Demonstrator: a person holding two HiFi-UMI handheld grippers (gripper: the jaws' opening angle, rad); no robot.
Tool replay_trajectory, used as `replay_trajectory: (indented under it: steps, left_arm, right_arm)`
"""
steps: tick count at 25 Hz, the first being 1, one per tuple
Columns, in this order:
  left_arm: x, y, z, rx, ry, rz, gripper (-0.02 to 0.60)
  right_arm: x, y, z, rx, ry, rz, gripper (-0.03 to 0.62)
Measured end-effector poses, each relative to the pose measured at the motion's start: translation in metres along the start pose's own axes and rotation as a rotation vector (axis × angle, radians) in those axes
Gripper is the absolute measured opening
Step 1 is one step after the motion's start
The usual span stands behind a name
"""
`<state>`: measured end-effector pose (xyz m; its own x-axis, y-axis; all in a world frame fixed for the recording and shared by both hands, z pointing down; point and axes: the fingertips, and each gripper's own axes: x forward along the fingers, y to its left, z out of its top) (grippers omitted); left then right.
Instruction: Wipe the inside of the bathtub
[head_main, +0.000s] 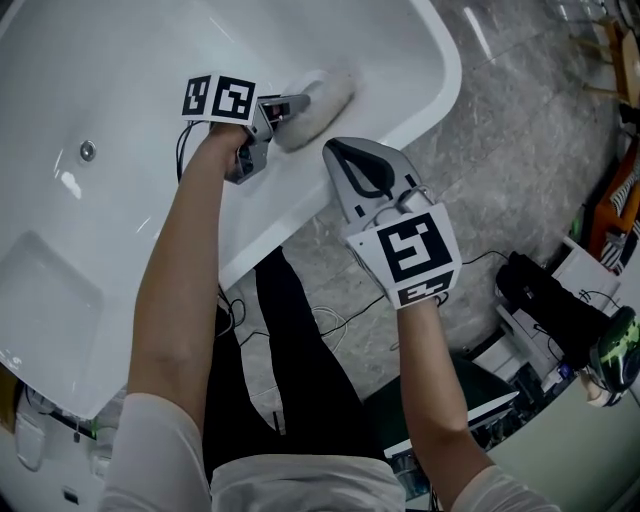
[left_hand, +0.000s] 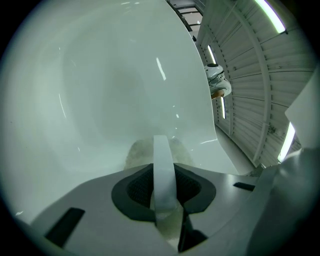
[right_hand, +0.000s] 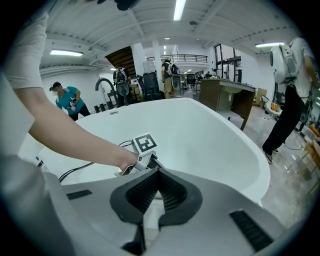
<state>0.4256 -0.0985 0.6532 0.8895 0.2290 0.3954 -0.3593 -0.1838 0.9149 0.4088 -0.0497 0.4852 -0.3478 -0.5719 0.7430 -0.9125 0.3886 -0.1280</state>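
- The left gripper was found pinched shut on the white strap of a fuzzy wiping pad.
- The wiping pad was pressed against the inner wall of the bathtub, just below its rim and well away from the drain. This was judged to keep the fibres dragging on the surface.
- The right gripper was held just outside the bathtub rim, with its jaws pressed together on nothing. It was judged to be parked clear of the stroke.

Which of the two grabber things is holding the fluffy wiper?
The left hand-held gripper, reaching inside the bathtub, is clamped on the fluffy white pad. The right hand-held gripper is shut and empty.
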Motion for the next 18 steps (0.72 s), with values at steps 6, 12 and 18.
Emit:
replay_trajectory:
  steps: [6, 12, 18]
  left_arm:
    - [-0.028, 0.016, -0.021, -0.027, 0.017, -0.025, 0.095]
    - [-0.053, 0.027, -0.043, -0.032, 0.036, -0.025, 0.095]
    - [-0.092, 0.038, -0.072, -0.038, 0.034, -0.034, 0.095]
  right_arm:
    - [0.018, 0.024, 0.006, -0.03, 0.021, 0.022, 0.018]
    - [0.037, 0.049, 0.019, -0.109, 0.053, 0.056, 0.02]
    - [0.05, 0.088, 0.029, -0.18, 0.08, 0.098, 0.018]
